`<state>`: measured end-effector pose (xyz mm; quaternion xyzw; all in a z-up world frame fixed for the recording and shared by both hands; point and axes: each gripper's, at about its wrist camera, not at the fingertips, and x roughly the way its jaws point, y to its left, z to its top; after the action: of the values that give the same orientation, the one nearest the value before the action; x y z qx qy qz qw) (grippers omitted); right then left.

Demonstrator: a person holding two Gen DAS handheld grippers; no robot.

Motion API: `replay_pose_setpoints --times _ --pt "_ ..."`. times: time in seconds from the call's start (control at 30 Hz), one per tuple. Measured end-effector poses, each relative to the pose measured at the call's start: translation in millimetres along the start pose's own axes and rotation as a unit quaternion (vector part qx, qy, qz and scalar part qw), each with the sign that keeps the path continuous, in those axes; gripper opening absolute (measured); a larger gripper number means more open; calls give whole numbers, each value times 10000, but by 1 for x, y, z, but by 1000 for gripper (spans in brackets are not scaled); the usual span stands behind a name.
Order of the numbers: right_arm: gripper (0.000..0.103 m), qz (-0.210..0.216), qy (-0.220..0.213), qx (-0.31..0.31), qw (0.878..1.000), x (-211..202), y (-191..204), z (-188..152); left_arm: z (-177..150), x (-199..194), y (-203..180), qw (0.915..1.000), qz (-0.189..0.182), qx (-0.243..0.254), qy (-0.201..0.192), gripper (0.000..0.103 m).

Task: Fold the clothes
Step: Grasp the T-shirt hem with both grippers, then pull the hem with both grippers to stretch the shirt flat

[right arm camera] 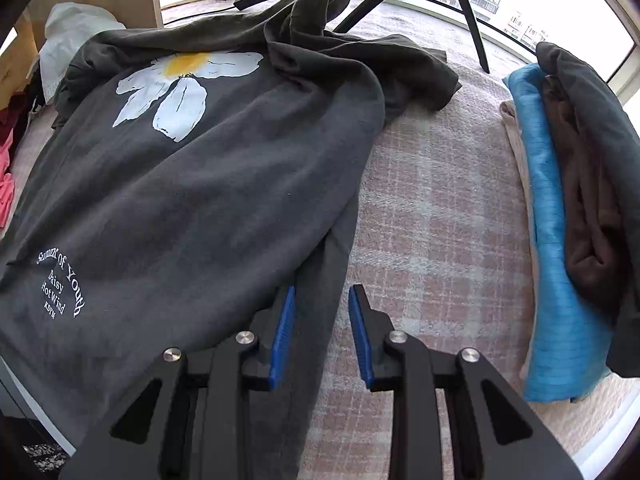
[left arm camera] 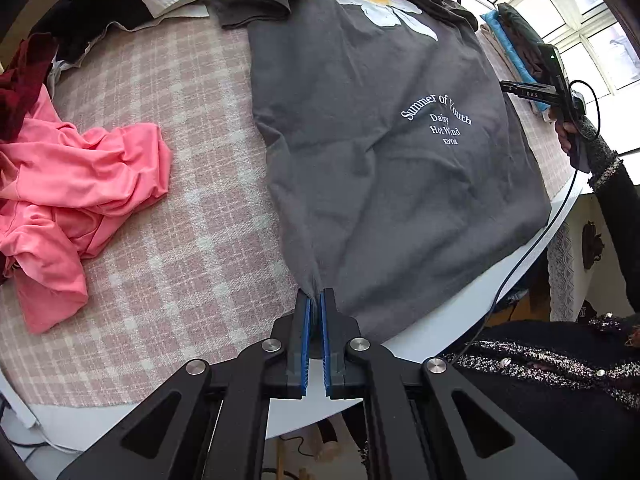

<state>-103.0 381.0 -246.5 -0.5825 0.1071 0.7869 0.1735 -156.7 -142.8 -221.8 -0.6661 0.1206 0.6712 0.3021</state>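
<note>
So far, we have a small stack of folded clothes [right arm camera: 560,208] set aside at the right edge of the checked tablecloth [left arm camera: 168,208], while the grey T-shirt [left arm camera: 380,152] lies spread print-up in the middle, not yet folded. Our left gripper [left arm camera: 316,304] is clamped on the shirt's near hem corner; our right gripper [right arm camera: 322,300] is parted, poised above the shirt's right edge, gripping nothing. A crumpled pink garment [left arm camera: 80,184] and other pieces beyond it wait at the left.
</note>
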Motion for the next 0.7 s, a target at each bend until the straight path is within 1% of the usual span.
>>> replay_pose_setpoints --times 0.03,0.07,0.1,0.13,0.17,0.2,0.23,0.3,0.33,0.4,0.43,0.47,0.5,0.53,0.57,0.6,0.63,0.67,0.7 --pt "27 114 41 -5 9999 4 0 3 0 1 1 10000 -5 -57 15 4" --pt "16 211 76 11 9997 7 0 5 0 2 2 9999 -10 -114 31 4" --pt "6 196 44 30 9998 6 -1 6 0 3 3 9999 -3 -145 55 4" --pt "3 329 1 129 9994 0 -6 6 -1 5 3 9998 8 -172 80 4" --pt "3 458 -55 239 9986 -7 -11 6 -1 6 3 9998 4 -182 92 4" --pt "3 569 -208 458 9971 -20 -24 4 -2 7 2 9998 -1 -191 104 4" --pt "3 685 -348 844 9935 -31 -43 -1 -2 8 1 9997 -35 -199 114 4" --pt "2 626 -314 1565 9852 -35 -75 -17 -2 10 -2 9997 -89 -168 139 4" --pt "2 569 -282 1869 9803 -37 -89 -25 -1 11 -2 9997 -57 -164 159 4" --pt "2 61 -15 1629 9866 -31 -86 -26 1 14 -3 9997 14 -158 200 4" --pt "2 50 -6 1595 9872 -31 -85 -26 3 15 -2 9996 6 -192 214 4" --pt "3 150 -109 1617 9867 -36 -85 -27 4 15 -2 9995 2 -211 216 4" --pt "3 285 -219 1636 9859 -43 -84 -28 5 15 -2 9996 4 -205 211 4" --pt "7 427 -236 1573 9863 -49 -80 -29 5 14 -3 9996 6 -198 206 4" --pt "20 560 -245 1505 9867 -55 -75 -32 5 13 -5 9997 -7 -170 195 4" --pt "28 618 -186 1395 9881 -58 -69 -38 5 12 -7 9997 -22 -142 183 4" --pt "39 674 -126 1284 9894 -61 -63 -45 5 11 -7 9998 -18 -110 178 4" --pt "41 724 -61 1178 9904 -64 -56 -56 5 11 -7 9998 -28 -89 181 4" --pt "41 819 25 1140 9901 -67 -49 -70 6 10 -7 9998 -39 -68 183 4"
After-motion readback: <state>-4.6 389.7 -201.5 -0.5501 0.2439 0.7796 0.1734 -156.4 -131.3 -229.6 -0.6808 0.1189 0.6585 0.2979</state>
